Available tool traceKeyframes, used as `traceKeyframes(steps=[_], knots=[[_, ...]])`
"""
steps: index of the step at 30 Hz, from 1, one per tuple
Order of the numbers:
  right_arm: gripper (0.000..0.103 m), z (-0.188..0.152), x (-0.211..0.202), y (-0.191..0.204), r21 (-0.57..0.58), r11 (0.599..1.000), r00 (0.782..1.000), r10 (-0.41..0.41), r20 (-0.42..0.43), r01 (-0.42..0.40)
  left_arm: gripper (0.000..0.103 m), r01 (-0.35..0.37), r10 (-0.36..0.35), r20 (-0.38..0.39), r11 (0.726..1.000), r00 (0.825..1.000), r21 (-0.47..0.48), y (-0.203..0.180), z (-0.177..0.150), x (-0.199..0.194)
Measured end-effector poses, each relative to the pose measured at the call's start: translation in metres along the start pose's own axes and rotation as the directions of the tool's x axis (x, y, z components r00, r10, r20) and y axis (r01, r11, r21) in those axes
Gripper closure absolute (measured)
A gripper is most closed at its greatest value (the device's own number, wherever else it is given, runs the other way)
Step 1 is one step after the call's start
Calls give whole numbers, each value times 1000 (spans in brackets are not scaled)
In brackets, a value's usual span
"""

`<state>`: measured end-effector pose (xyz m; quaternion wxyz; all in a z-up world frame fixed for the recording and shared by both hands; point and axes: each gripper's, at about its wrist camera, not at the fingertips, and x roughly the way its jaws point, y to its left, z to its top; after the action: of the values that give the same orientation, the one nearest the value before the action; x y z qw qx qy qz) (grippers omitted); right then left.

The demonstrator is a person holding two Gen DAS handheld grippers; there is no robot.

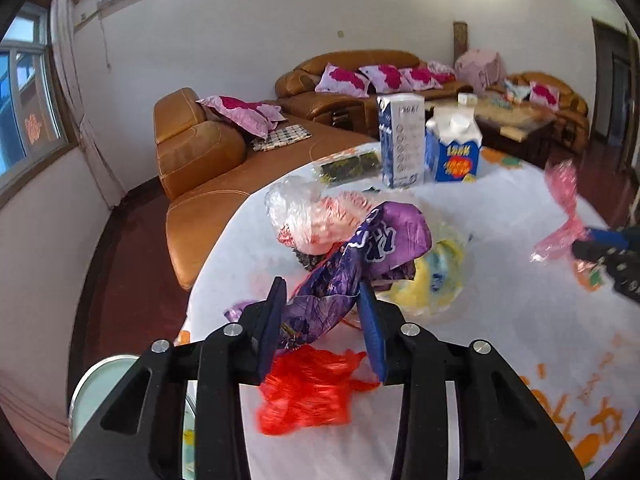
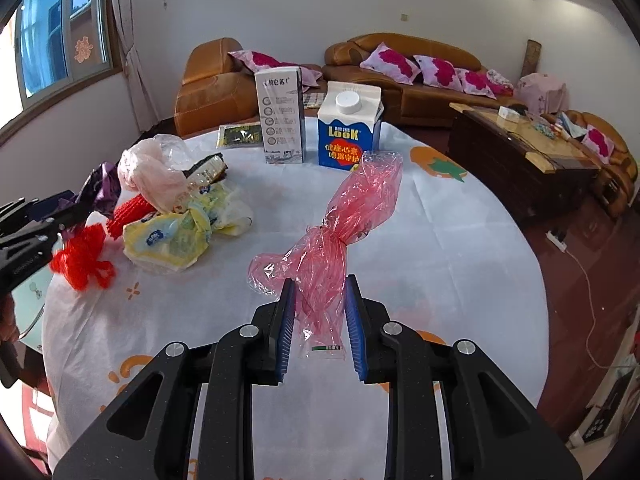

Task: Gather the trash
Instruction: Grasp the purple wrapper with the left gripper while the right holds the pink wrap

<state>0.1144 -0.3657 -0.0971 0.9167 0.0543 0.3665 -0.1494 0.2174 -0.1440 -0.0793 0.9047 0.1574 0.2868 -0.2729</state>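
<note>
**Fingers clamped on wrappers, one in each hand**

Fingers of the left gripper (image 1: 322,300) are pressed together on a crumpled purple foil wrapper (image 1: 360,264), which rises out of them toward the heap of rubbish. Under that wrapper hangs a red mesh net (image 1: 308,388), blurred, just above the white worktop (image 1: 500,320); whether the fingers also pinch the net cannot be told. The right gripper (image 2: 320,308) has its fingers closed on the lower end of a twisted pink cellophane bag (image 2: 344,232), whose upper end stands up toward the cartons.

On the worktop beside the left gripper lies the remaining heap: a clear plastic bag with pink inside (image 2: 152,168), a yellow-and-white printed wrapper (image 2: 176,236), and a flattened bottle with a dark label (image 2: 206,170) between them. Farther back stand a tall white-and-blue carton (image 2: 282,120) and, just beside it, a blue gable-top carton with a white cap (image 2: 348,128). A flat dark packet (image 2: 238,134) lies near the far edge. Behind the worktop stand a tan leather sofa (image 2: 400,72) with pink cushions and a dark coffee table (image 2: 520,148).
</note>
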Motion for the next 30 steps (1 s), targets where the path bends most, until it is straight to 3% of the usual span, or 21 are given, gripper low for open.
traceKeyframes(steps=[4, 9, 12, 19, 30], knots=[[78, -2, -8, 3, -15, 1000, 1000, -15, 21, 15, 68, 13, -12, 16, 999, 1000, -31, -3, -6, -23], [78, -6, -26, 18, -94, 995, 997, -22, 68, 29, 68, 19, -12, 49, 990, 999, -140, 15, -18, -61], [78, -6, -33, 27, -112, 994, 997, 2, 79, 7, 68, -14, 27, 64, 980, 998, -198, 30, -28, -81], [78, -13, -40, 63, -173, 983, 994, 69, 80, -55, 68, -141, 151, 15, 949, 988, -283, 67, -61, -107], [78, -19, -40, 122, -262, 950, 982, 186, 40, -169, 67, -285, 269, -94, 893, 959, -348, 103, -93, -110]])
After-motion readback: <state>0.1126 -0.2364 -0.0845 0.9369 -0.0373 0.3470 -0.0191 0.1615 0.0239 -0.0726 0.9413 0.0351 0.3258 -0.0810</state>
